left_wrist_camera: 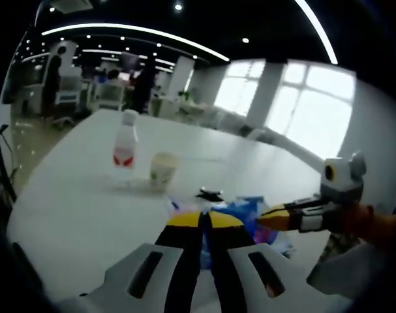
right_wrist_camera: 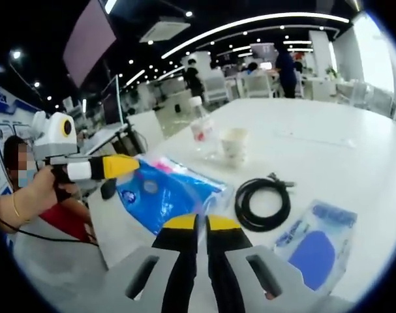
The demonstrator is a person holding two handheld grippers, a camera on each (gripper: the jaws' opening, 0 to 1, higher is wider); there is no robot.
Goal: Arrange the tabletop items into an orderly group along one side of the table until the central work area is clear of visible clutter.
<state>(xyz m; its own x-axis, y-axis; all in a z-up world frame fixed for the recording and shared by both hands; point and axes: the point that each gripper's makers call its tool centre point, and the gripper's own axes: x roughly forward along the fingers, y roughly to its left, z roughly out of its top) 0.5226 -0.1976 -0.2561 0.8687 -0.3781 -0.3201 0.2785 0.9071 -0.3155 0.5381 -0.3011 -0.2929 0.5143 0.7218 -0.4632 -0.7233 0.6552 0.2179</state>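
Observation:
A large blue plastic bag [right_wrist_camera: 165,192] lies on the white table [right_wrist_camera: 341,150], just ahead of my right gripper [right_wrist_camera: 202,223], whose jaws are shut with nothing seen between them. A coiled black cable [right_wrist_camera: 263,202] lies to its right, and a small clear pouch with a blue insert [right_wrist_camera: 315,244] lies nearer. Farther back stand a clear bottle with a red label [right_wrist_camera: 198,127] and a paper cup [right_wrist_camera: 233,143]. My left gripper [left_wrist_camera: 204,220] is shut above the blue bag [left_wrist_camera: 250,212]. Beyond it are the bottle [left_wrist_camera: 124,153] and the cup [left_wrist_camera: 163,169]. A bit of the cable [left_wrist_camera: 209,193] shows.
The right gripper [left_wrist_camera: 269,218] reaches in from the right over the bag. The left gripper [right_wrist_camera: 119,166] comes in from the left, held by a hand [right_wrist_camera: 34,189]. Desks, chairs and people [right_wrist_camera: 286,65] stand far behind the table. The table edge [left_wrist_camera: 41,215] runs close on the left.

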